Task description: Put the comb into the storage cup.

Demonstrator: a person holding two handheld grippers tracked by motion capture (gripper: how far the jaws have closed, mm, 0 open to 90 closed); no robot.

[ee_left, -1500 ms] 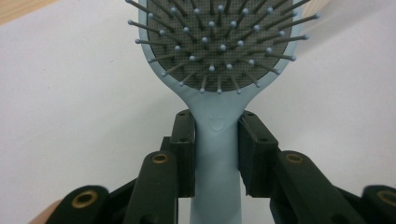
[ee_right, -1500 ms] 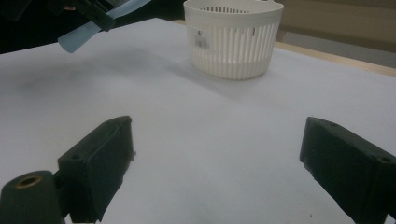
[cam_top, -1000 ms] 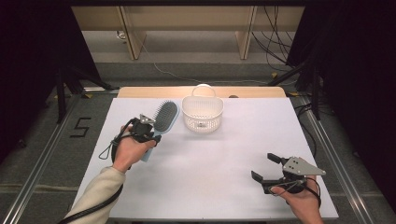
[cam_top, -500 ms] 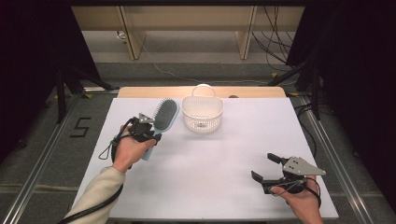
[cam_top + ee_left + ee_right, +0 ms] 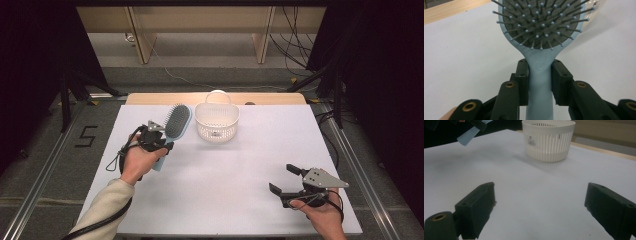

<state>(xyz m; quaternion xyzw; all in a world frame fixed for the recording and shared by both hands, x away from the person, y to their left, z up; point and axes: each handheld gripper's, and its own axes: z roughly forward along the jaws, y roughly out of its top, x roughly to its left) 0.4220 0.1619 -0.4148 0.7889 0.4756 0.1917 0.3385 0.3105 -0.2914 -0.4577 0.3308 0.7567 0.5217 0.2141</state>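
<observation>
Hairbrush (image 5: pixel 539 50) unmoved in left hand-held gripper (image 5: pixel 539 80)

one hairbrush (image 5: pixel 177 121), one white basket (image 5: pixel 216 121), one table (image 5: pixel 240 165), and two tools.

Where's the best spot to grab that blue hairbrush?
By the narrow handle, just below the head, coming in from the handle end. The hairbrush tapers to a slim neck there, free of bristles, and the left tongs already clamp it on both sides.
</observation>
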